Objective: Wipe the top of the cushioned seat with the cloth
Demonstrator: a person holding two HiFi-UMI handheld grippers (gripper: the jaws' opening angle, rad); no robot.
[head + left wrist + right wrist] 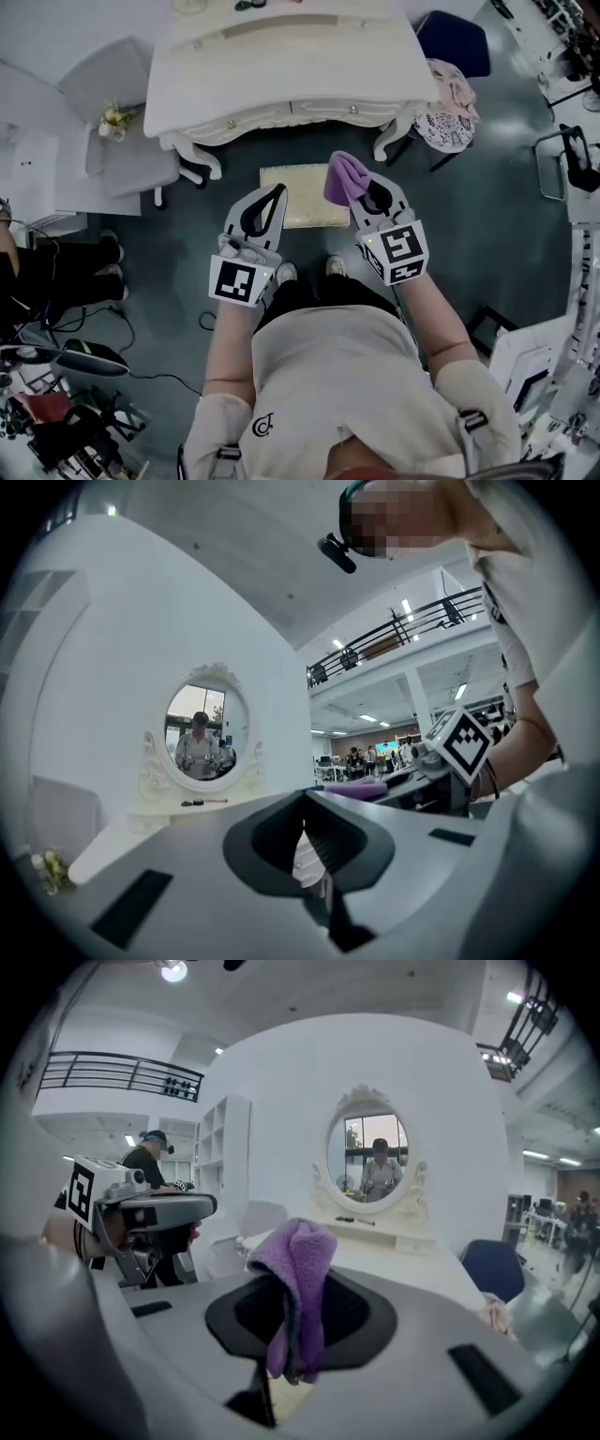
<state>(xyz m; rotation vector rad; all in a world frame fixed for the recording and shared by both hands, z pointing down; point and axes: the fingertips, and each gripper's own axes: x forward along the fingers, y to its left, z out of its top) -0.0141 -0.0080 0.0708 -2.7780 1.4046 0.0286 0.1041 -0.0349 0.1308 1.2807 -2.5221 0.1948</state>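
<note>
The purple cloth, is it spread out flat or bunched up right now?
Bunched up. The cloth hangs in gathered folds, pinched between the shut jaws of the right gripper, with a wad sticking out past their tips.

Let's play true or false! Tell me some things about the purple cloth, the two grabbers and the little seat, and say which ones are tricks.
1. The right hand-held gripper is shut on the purple cloth. True.
2. The cloth is lying flat on the cushioned seat. False: it is pinched in the gripper, held up off the seat.
3. The left hand-held gripper holds a second cloth. False: its jaws are together with nothing between them.
4. An oval mirror stands on the white dressing table. True.
</note>
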